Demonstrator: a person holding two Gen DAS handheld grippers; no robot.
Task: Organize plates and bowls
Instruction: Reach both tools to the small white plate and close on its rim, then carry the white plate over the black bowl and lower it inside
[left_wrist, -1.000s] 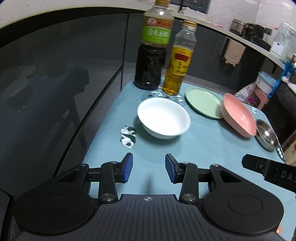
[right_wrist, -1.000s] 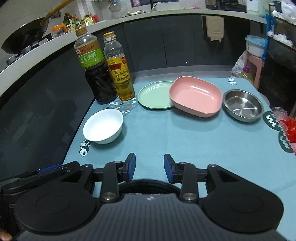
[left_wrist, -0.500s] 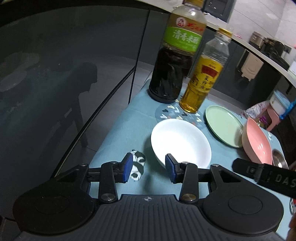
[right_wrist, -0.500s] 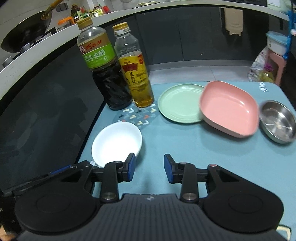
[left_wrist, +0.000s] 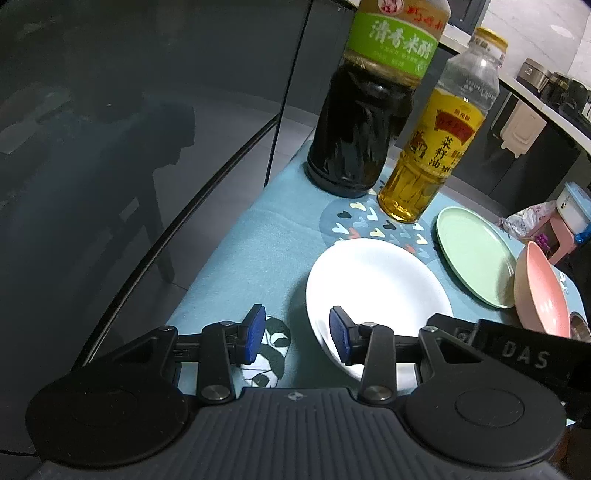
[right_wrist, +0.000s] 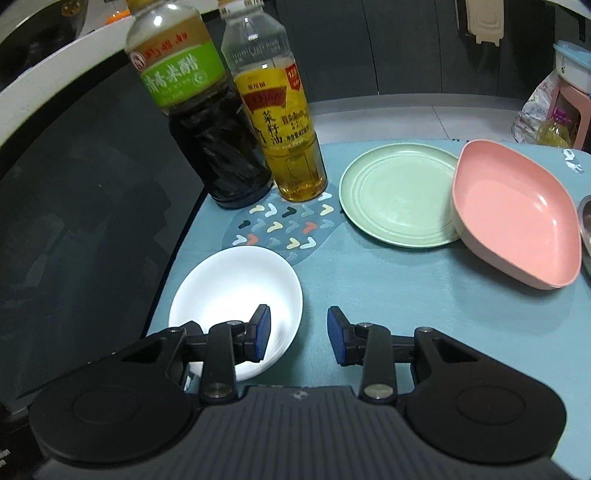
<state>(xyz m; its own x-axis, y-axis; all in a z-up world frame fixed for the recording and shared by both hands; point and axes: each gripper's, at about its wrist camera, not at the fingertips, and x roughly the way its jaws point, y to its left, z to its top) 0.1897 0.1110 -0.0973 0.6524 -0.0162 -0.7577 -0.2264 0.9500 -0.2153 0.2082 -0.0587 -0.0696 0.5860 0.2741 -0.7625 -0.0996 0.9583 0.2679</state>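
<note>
My left gripper (left_wrist: 297, 339) and right gripper (right_wrist: 299, 334) hung with jaws apart, gripping nothing, each straddling the white bowl's (right_wrist: 236, 306) rim at lower frame.

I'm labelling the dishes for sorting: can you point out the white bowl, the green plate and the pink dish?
white bowl (right_wrist: 236, 291), right wrist view, on its inner bottom.
green plate (right_wrist: 399, 195), right wrist view, on its flat centre.
pink dish (right_wrist: 517, 218), right wrist view, on its inner floor.
</note>
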